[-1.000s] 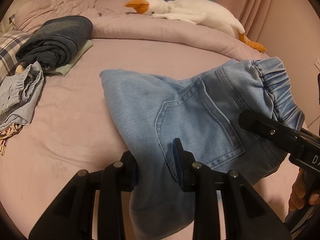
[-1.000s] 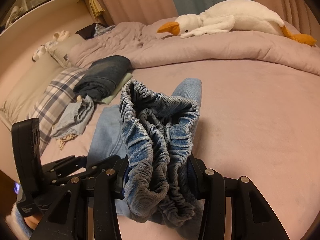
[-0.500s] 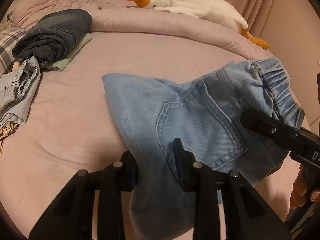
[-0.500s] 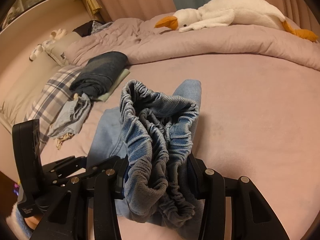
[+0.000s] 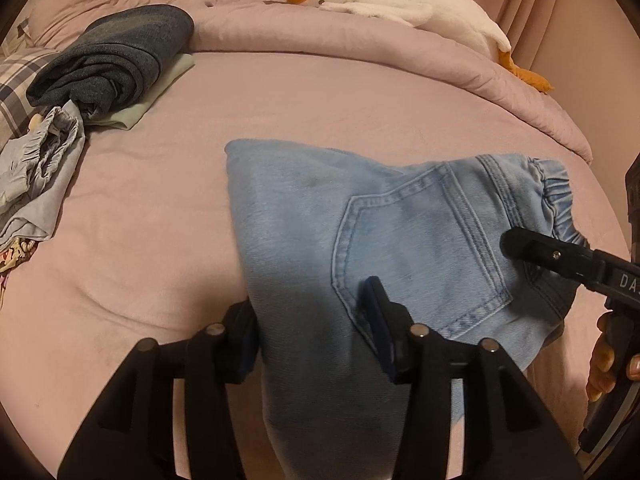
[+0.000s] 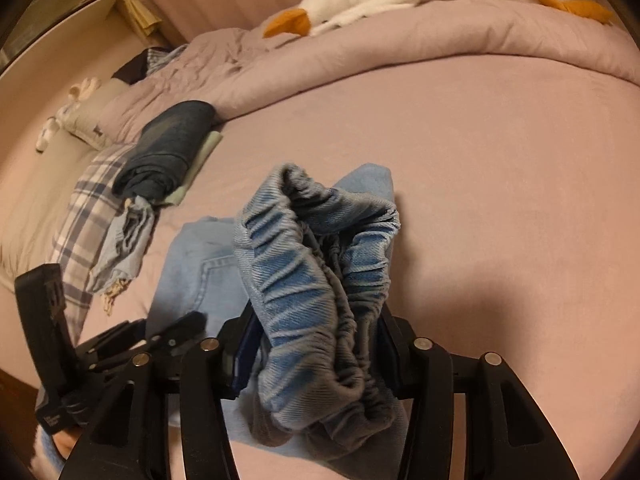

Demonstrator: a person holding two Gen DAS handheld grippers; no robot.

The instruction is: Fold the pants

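Light blue denim pants [image 5: 360, 232] lie folded on the pink bed, back pocket up. My left gripper [image 5: 312, 332] is shut on the pants near the crotch fold. My right gripper [image 6: 316, 344] is shut on the bunched elastic waistband [image 6: 312, 264] and holds it raised. The right gripper also shows at the right edge of the left wrist view [image 5: 560, 256], clamped on the waistband. The left gripper shows at the lower left of the right wrist view [image 6: 132, 344]. The far hem of the pants [image 6: 368, 180] rests on the bed.
A stack of folded dark jeans [image 5: 116, 56] on a pale green garment sits at the back left, beside crumpled light blue clothes [image 5: 36, 172] and a plaid pillow [image 6: 88, 216]. A white goose plush [image 5: 400, 0] lies on the rolled duvet [image 5: 360, 52] at the back.
Both grippers have moved forward and lower over the bed with the pants held. The right wrist view has tilted.
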